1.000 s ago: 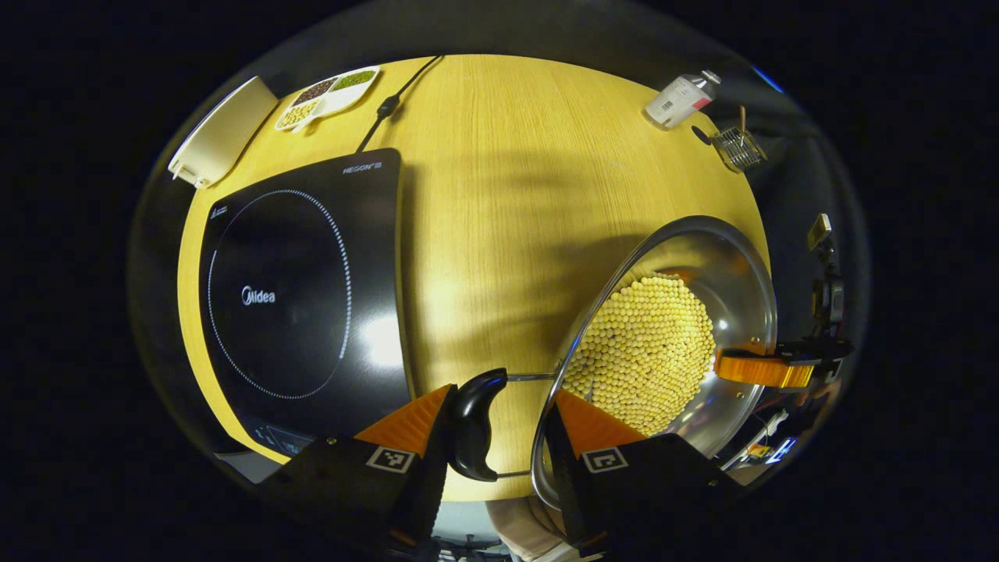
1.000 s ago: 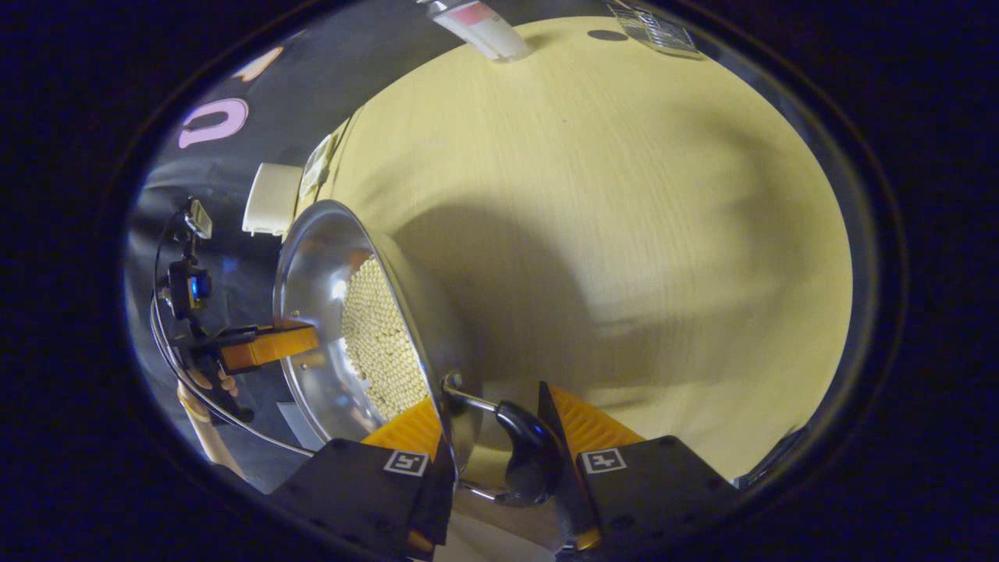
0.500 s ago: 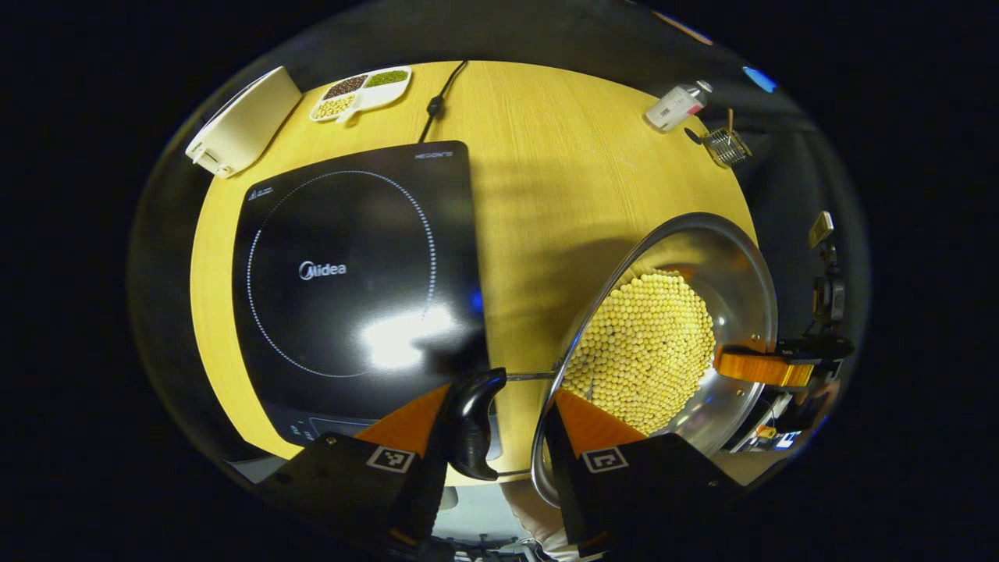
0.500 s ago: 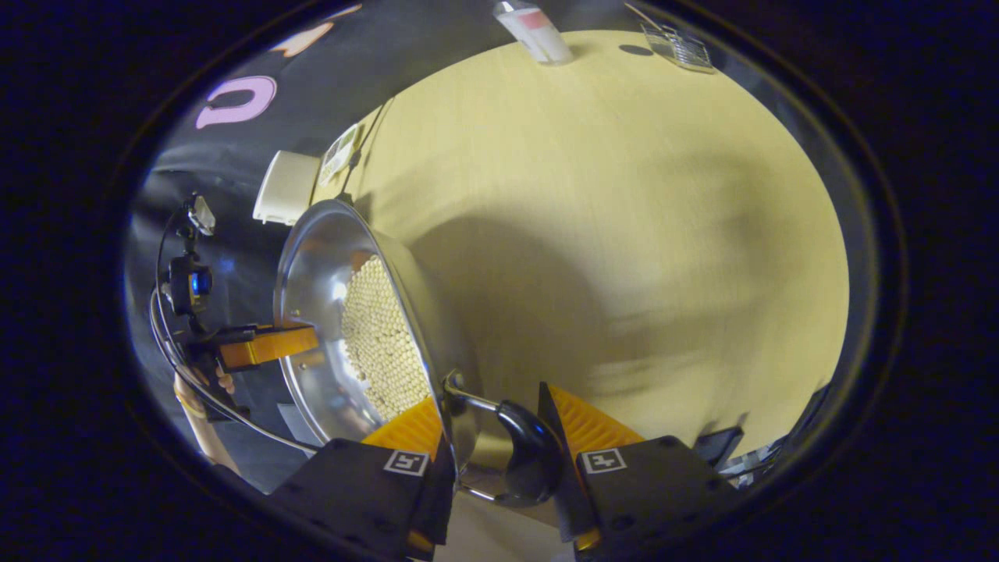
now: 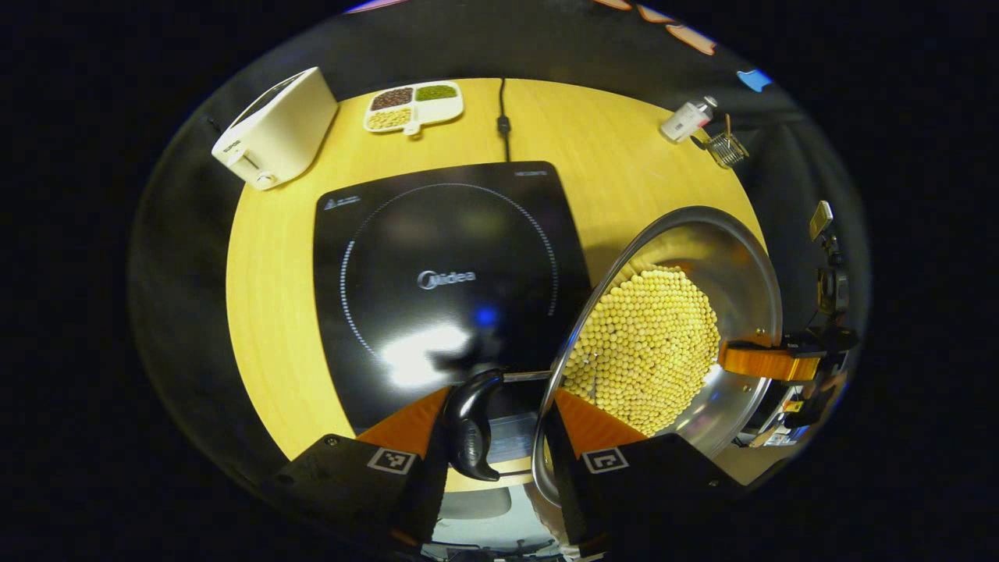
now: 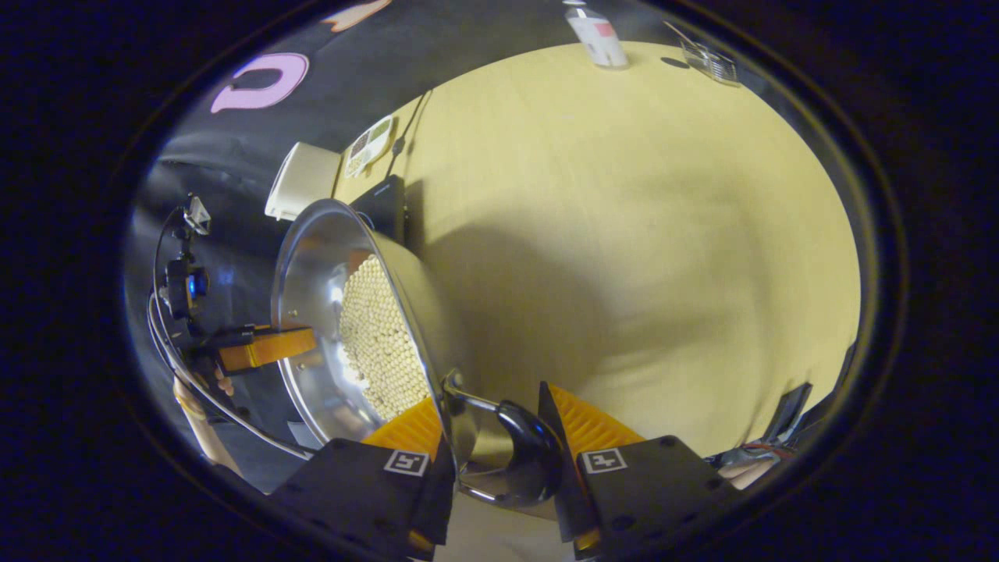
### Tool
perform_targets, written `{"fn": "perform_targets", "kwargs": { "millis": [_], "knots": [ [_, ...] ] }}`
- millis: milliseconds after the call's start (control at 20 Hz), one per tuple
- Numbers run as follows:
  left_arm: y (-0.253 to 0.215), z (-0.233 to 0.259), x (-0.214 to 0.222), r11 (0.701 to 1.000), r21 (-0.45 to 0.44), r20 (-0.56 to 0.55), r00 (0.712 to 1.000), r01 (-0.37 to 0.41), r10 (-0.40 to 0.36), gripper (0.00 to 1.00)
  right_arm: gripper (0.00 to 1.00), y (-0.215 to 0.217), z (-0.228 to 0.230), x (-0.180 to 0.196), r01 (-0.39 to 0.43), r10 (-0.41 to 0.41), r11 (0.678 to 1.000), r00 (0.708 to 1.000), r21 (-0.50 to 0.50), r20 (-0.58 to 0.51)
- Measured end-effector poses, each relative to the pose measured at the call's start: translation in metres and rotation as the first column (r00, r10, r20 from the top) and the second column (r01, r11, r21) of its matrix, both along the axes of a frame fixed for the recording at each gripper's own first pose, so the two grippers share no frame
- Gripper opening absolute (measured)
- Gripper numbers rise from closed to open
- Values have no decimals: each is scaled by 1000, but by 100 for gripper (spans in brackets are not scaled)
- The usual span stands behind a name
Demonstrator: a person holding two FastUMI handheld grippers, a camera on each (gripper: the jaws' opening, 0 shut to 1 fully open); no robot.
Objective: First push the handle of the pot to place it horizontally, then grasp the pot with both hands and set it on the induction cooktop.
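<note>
A steel pot point(image 5: 737, 261) full of yellow beans point(image 5: 648, 347) hangs tilted above the wooden table point(image 5: 265, 312), its rim over the right edge of the black induction cooktop point(image 5: 445, 273). My left gripper point(image 5: 495, 421) is shut on the pot's black side handle point(image 5: 468, 425), one finger outside the handle and one inside the rim. At the pot's far side the right gripper's finger point(image 5: 761, 363) reaches over the rim. In the right gripper view my right gripper point(image 6: 499, 429) clamps the other black handle point(image 6: 531, 457) and the pot point(image 6: 312, 257) wall the same way. The cooktop point(image 6: 382, 207) peeks out behind the pot.
A white toaster-like appliance point(image 5: 273, 129) stands at the far left corner. Beside it lie a divided dish of beans point(image 5: 414, 105) and the cooktop's cable point(image 5: 503, 117). A white bottle point(image 5: 687, 119) and a small wire basket point(image 5: 726, 148) stand at the far right.
Both grippers have carried the pot leftward across the table. The cooktop, earlier well to the pot's left, now lies under its rim. The grips have not changed.
</note>
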State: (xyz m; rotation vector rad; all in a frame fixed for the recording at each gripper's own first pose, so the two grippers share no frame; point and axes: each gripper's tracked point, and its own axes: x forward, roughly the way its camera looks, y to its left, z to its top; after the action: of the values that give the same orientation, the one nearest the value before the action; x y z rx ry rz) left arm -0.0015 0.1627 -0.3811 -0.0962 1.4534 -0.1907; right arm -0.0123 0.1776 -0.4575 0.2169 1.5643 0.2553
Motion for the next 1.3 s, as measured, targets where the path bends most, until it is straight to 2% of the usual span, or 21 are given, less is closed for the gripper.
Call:
{"fn": "perform_targets", "kwargs": {
  "millis": [200,250,400,700,800,950,1000,1300],
  "knots": [
    [43,-8,8,1000,3,21,1000,-7,7,63,51,44,-10,5,-7,7,1000,1000,-7,15],
    [54,-10,12,1000,8,28,1000,-7,7,64,56,55,-14,8,-9,9,1000,1000,-6,15],
    [83,-18,24,1000,28,53,999,-6,5,63,56,86,-25,16,-15,15,1000,1000,-1,18],
    [124,-26,55,999,45,119,993,-29,24,63,56,130,-37,53,-39,40,999,997,-11,71],
    [132,-28,66,998,51,142,990,-30,23,63,53,139,-41,65,-42,43,999,996,-15,82],
    [141,-30,80,997,67,170,985,-29,17,63,56,149,-48,82,-36,37,999,996,-12,87],
    [145,-32,86,996,80,180,984,-29,14,63,50,154,-52,86,-33,34,999,996,-10,86],
    [153,-39,95,993,119,174,985,-4,-17,63,50,160,-66,92,-17,17,1000,998,-3,52]
  ]
}}
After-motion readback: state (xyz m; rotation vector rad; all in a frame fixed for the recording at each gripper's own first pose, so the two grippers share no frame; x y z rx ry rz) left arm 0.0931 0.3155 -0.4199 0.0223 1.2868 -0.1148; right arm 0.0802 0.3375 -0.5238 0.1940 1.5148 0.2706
